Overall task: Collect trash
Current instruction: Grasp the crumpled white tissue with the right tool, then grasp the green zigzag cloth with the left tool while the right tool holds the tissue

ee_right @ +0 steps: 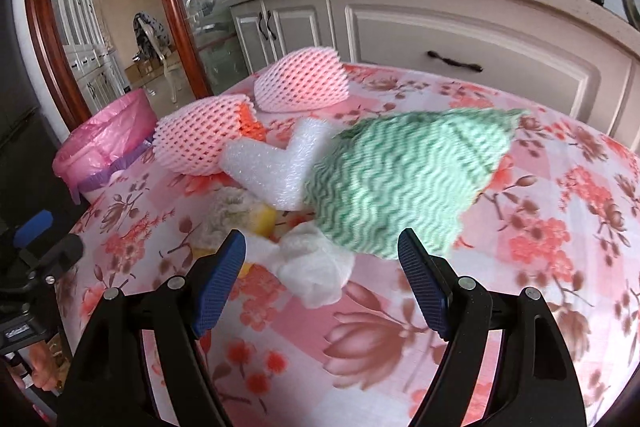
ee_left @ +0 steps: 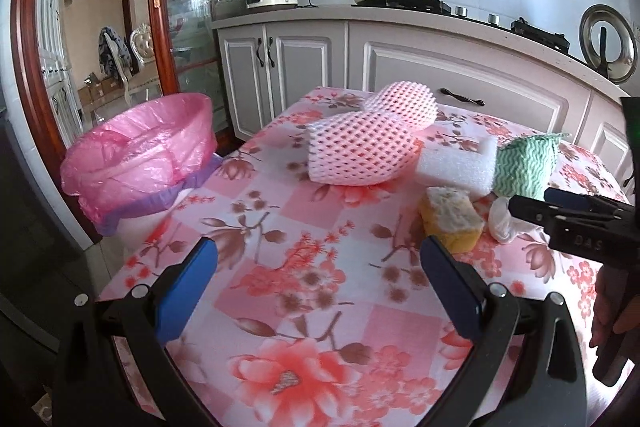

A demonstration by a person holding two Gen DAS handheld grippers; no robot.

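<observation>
Bare tablecloth (ee_left: 304, 267) before trash pile (ee_left: 448, 179)

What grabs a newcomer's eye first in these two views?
Probably the trash pile on the floral tablecloth: two pink foam nets, a white foam block, a green wavy cloth and a crumpled white tissue. Next, the bin with a pink liner beside the table's left edge. Both grippers, left and right, hang open.

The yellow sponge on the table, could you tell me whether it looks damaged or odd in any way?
Yes. The yellow sponge, beside the crumpled white tissue and in front of the white foam block, looks worn: its top layer is frayed, lumpy and greyish, not smooth.
</observation>
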